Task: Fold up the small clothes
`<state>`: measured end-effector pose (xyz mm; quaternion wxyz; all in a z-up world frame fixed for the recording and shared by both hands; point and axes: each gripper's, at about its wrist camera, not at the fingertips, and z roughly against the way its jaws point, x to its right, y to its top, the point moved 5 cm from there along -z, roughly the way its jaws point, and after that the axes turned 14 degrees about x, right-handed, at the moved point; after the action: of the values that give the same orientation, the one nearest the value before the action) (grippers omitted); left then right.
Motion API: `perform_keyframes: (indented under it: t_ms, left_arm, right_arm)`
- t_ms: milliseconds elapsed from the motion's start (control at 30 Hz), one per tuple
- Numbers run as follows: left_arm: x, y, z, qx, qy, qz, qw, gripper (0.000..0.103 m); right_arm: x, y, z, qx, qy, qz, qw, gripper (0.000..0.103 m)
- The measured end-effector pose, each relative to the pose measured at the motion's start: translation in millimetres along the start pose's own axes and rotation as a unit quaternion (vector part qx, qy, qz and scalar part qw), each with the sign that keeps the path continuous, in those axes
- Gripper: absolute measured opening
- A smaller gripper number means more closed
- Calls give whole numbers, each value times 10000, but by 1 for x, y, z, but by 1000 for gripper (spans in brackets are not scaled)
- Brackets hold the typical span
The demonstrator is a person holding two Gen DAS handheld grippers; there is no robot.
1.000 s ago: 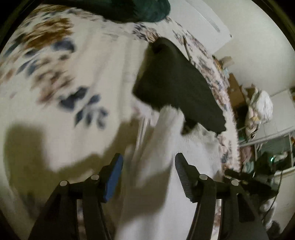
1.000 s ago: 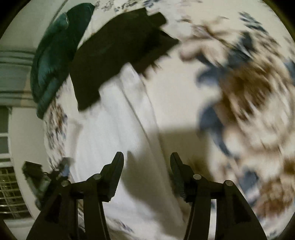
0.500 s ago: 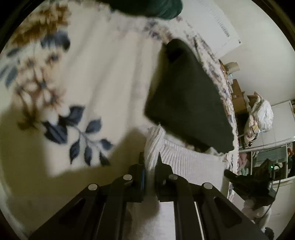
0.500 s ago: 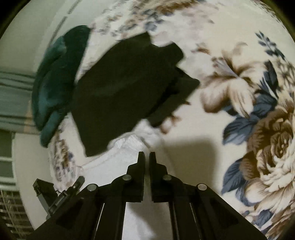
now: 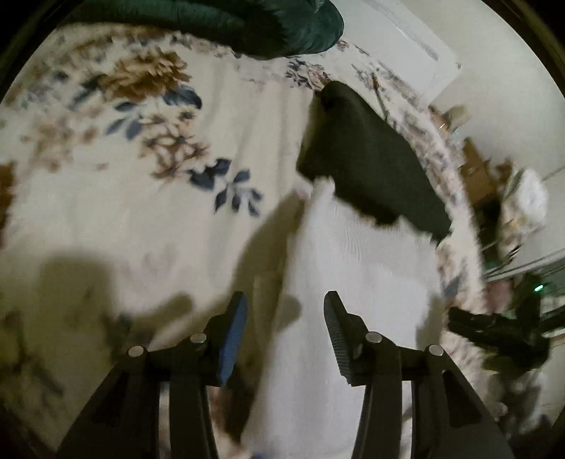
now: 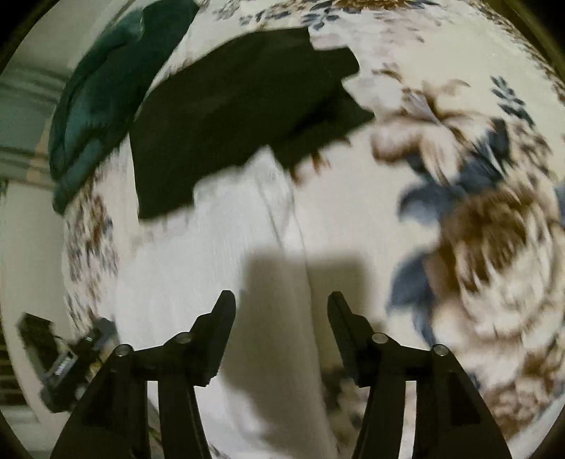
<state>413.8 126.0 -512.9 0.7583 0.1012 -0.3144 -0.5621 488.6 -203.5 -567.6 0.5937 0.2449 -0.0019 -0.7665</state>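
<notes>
A white ribbed garment (image 5: 353,282) lies on the floral bedspread (image 5: 141,212), its far end against a folded black garment (image 5: 367,159). My left gripper (image 5: 284,317) is open above the white garment's left edge, holding nothing. In the right wrist view the white garment (image 6: 226,264) runs under my open right gripper (image 6: 280,314), with the black garment (image 6: 240,106) beyond it. Both views are motion-blurred.
A dark green garment (image 5: 247,21) lies at the far side of the bed, also in the right wrist view (image 6: 102,91). The bed's edge (image 5: 459,219) runs along the right, with room clutter and a white wall beyond.
Half a second ago both grippers were shut on the white garment's edge. Now both are open and have pulled back from it. The white garment lies flatter.
</notes>
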Motion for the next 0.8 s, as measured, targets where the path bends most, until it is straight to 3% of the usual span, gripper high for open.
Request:
perform_keyframes:
  t_ms: [33,200,267,300,367,500,667,800]
  left_arm:
    - [4,-7,3,-42,91,-59,9999,42]
    - [45,-56,-9,-514,402,-521,9965,42]
    - [56,-71,-22,-534,734,-1024,9906,46]
    - [61,-75,-29,-563,876,-1205,9872,56]
    - [61,-80,-42,-572,1079,-1316,9837,65]
    - [41,-75,-59,-750,1445,-979,9818,103]
    - [17,-75,-77,-1093,947,-160,9894,103]
    - [5,-75,-83,-1155,613,183,9912,103]
  right_arm:
    - [0,-9,7,-14,-33,69,10000,68]
    - [7,-56,23,-80,-427,316,9986,69]
    - [15,-67,27,-97,-501,264,9983,69]
    - [17,-72,28,-111,-539,239,9982,69]
    - [23,-80,28,-138,-678,260,9973,69]
    - [31,-90,28,-181,-766,286,9965,69]
    - [30,-96,26,-207,-778,462,9957,70]
    - [30,-97,28,-217,-740,513,9957,70]
